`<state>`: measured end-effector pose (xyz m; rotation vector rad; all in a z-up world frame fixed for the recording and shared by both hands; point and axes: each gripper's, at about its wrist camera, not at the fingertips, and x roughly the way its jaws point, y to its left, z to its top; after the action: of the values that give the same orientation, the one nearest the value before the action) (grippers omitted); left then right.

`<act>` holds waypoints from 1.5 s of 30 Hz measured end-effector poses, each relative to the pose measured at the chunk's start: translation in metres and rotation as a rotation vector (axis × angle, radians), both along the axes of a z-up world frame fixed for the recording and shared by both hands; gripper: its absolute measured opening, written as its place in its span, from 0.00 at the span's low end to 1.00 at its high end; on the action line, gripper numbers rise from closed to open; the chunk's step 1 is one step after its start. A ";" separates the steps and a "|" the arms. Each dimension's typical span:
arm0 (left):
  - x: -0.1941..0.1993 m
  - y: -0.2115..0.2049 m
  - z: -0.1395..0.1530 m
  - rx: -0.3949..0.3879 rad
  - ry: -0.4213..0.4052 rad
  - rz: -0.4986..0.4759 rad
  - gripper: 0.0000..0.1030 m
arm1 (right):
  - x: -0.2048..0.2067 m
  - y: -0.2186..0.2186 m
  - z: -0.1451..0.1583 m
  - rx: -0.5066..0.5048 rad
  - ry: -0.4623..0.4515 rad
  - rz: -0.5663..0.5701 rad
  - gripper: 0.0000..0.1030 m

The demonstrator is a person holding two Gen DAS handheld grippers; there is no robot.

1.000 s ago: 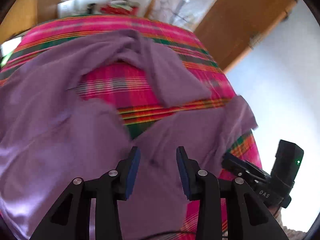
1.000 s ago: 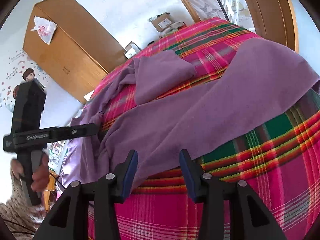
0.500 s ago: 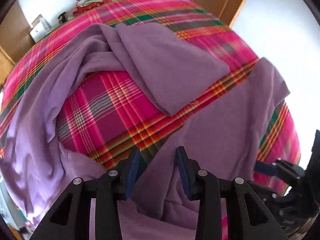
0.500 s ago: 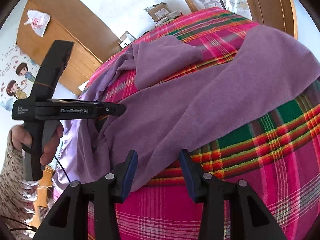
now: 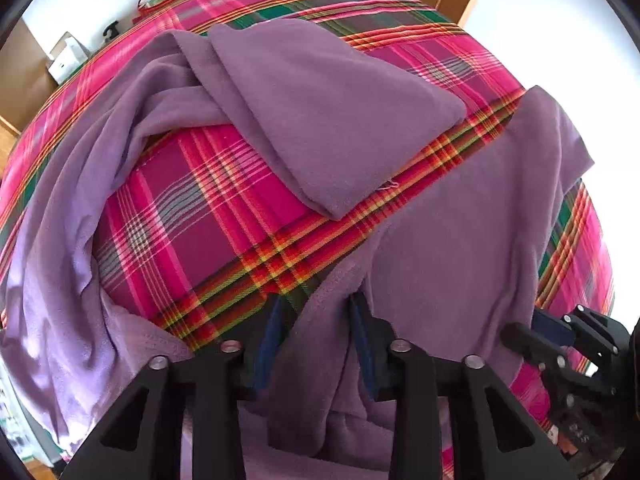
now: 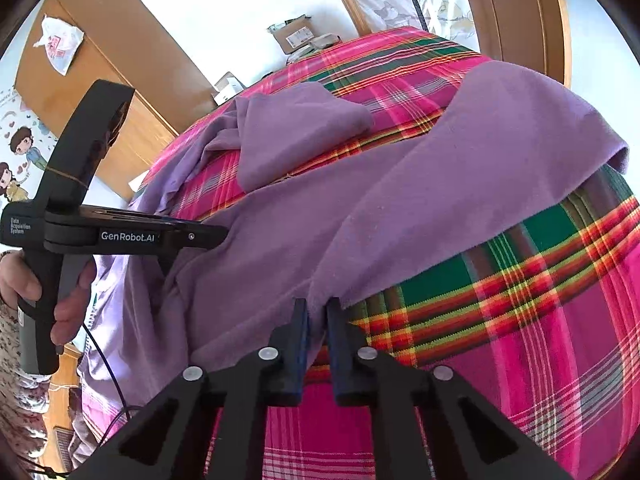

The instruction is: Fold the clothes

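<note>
A purple fleece garment (image 5: pixel 440 220) lies spread and partly folded over on a pink plaid bedspread (image 5: pixel 208 216). My left gripper (image 5: pixel 316 308) points steeply down at the garment's near edge. Its jaws are closing, a fold of purple cloth stands between them, and the left pad is still apart from it. In the right wrist view, my right gripper (image 6: pixel 317 308) is closing tight on the hem of the garment (image 6: pixel 360 208), pinching it just above the bedspread (image 6: pixel 520 320). The left gripper (image 6: pixel 224 234) shows there too, its tip at the cloth's left part. The right gripper (image 5: pixel 536 332) appears at the left view's lower right.
A person's hand (image 6: pixel 68 300) holds the left gripper's handle. Behind the bed are a wooden wardrobe (image 6: pixel 120 92), cardboard boxes (image 6: pixel 296 36) and a wooden door (image 6: pixel 520 8). The bed drops off at its near and right edges.
The right jaws have closed from wide apart onto the garment's hem. The left gripper swung across and down to the cloth's near edge, with its jaws slightly narrower.
</note>
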<state>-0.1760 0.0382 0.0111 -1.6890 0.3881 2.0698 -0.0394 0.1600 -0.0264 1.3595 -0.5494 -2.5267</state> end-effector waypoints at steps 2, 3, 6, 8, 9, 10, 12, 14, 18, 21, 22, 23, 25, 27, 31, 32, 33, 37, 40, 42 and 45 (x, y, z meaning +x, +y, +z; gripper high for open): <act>0.001 0.003 0.001 0.007 -0.013 -0.009 0.14 | 0.003 0.000 0.004 0.002 0.025 0.006 0.06; 0.002 0.005 0.002 0.004 -0.012 -0.014 0.12 | 0.006 0.000 0.006 0.002 0.041 0.009 0.06; 0.002 0.008 0.005 -0.003 -0.007 -0.022 0.08 | 0.012 0.004 0.013 -0.004 0.077 0.006 0.05; 0.001 0.009 0.010 0.015 -0.005 -0.008 0.07 | 0.018 0.009 0.017 0.002 0.099 -0.008 0.05; 0.000 0.011 0.012 0.031 -0.002 -0.004 0.07 | 0.020 0.012 0.019 0.001 0.108 -0.018 0.05; 0.000 0.012 0.016 0.045 0.003 -0.002 0.07 | 0.022 0.014 0.020 -0.001 0.115 -0.027 0.05; 0.002 0.015 0.026 0.063 0.020 -0.004 0.07 | 0.026 0.019 0.023 -0.006 0.127 -0.043 0.05; 0.005 0.019 0.032 0.076 0.029 -0.010 0.07 | 0.031 0.025 0.026 -0.007 0.142 -0.059 0.05; 0.012 0.030 0.036 0.081 0.043 -0.021 0.07 | 0.039 0.037 0.030 -0.006 0.161 -0.095 0.05; 0.020 0.039 0.042 0.092 0.047 -0.026 0.07 | 0.045 0.047 0.032 -0.006 0.174 -0.125 0.05; 0.022 0.039 0.046 0.096 0.047 -0.028 0.07 | 0.047 0.050 0.032 -0.004 0.177 -0.136 0.05; 0.024 0.040 0.046 0.101 0.047 -0.029 0.07 | 0.049 0.053 0.033 -0.001 0.181 -0.146 0.05; 0.023 0.043 0.048 0.136 0.034 -0.021 0.07 | 0.052 0.061 0.034 -0.001 0.187 -0.165 0.05; 0.020 0.049 0.048 0.144 0.031 -0.015 0.07 | 0.055 0.066 0.036 0.003 0.192 -0.179 0.05; 0.013 0.068 0.040 0.148 0.026 -0.017 0.07 | 0.058 0.076 0.034 0.006 0.189 -0.207 0.05; 0.012 0.071 0.038 0.149 0.024 -0.019 0.07 | 0.059 0.078 0.034 0.005 0.189 -0.215 0.05; 0.011 0.072 0.037 0.150 0.022 -0.021 0.07 | 0.060 0.081 0.033 0.004 0.191 -0.225 0.05; 0.008 0.079 0.033 0.159 0.012 -0.025 0.07 | 0.062 0.092 0.032 0.012 0.195 -0.256 0.05; 0.004 0.082 0.030 0.169 0.002 -0.024 0.07 | 0.061 0.098 0.028 0.011 0.183 -0.276 0.05; 0.001 0.084 0.027 0.175 -0.009 -0.023 0.07 | 0.059 0.101 0.025 0.006 0.172 -0.281 0.05; -0.001 0.086 0.022 0.180 -0.019 -0.019 0.07 | 0.057 0.102 0.019 0.008 0.146 -0.282 0.05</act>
<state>-0.1773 0.1237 0.0335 -1.5918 0.2035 2.0085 0.0176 0.2618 -0.0077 1.1571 -0.7486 -2.8243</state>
